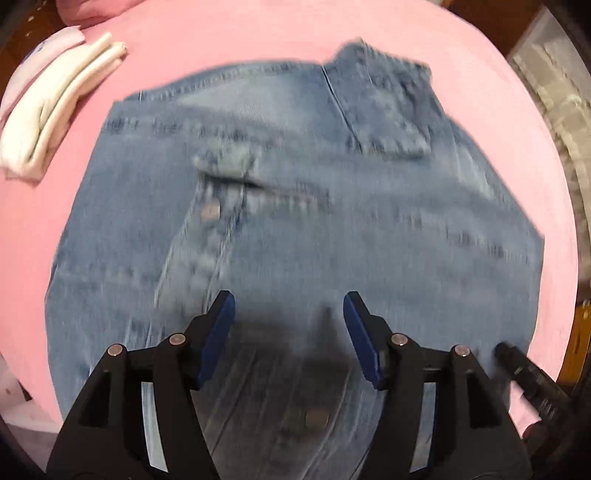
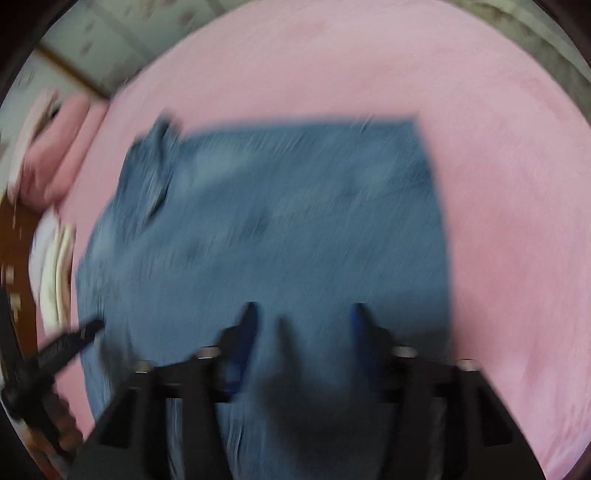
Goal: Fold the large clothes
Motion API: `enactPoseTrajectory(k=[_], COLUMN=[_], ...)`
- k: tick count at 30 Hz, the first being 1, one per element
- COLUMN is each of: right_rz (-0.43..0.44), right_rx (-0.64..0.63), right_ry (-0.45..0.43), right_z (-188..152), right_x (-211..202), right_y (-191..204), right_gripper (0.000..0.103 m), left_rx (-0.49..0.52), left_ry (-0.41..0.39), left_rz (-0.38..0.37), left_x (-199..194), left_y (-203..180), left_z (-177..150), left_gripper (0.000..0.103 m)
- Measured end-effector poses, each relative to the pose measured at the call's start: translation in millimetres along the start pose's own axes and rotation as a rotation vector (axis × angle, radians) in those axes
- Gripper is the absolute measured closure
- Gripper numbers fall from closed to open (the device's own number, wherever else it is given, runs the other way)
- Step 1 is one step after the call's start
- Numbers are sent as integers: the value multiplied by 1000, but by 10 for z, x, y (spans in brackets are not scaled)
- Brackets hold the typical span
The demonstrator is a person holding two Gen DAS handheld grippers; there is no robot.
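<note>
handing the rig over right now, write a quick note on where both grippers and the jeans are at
Left gripper: open, holding nothing, over the near part of the jeans.
Right gripper: open, holding nothing, also above the denim; that view is blurred.
Jeans: lying in a compact folded block on the pink cover, one corner flipped back at the far edge.
Folded white clothes sit at the far left of the cover.
Done: the main folds, by the look of it.
Left: probably flatten that corner and set the jeans by the pile.
</note>
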State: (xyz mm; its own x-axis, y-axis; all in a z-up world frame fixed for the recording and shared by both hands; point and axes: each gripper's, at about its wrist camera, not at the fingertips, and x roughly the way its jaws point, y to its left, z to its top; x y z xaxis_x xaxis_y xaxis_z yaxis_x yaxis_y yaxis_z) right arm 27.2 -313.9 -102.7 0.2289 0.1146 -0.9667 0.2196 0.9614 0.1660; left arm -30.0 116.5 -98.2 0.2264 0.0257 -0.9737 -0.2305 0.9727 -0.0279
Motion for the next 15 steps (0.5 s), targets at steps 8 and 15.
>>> enactPoseTrajectory(k=[8,15], right_rz=[19,4], right_rx=[-52,49], right_ry=[74,-109], right_z=[-772,-1286], right_x=[-199,-874], right_y=[435,501], right_gripper=[22,17], left_rx=[132,215], left_ry=[-20,-30], left_rz=[18,-53], left_x=[-456,-820], left_y=[75,355], left_z=[-506,-861], left_gripper=[41,36])
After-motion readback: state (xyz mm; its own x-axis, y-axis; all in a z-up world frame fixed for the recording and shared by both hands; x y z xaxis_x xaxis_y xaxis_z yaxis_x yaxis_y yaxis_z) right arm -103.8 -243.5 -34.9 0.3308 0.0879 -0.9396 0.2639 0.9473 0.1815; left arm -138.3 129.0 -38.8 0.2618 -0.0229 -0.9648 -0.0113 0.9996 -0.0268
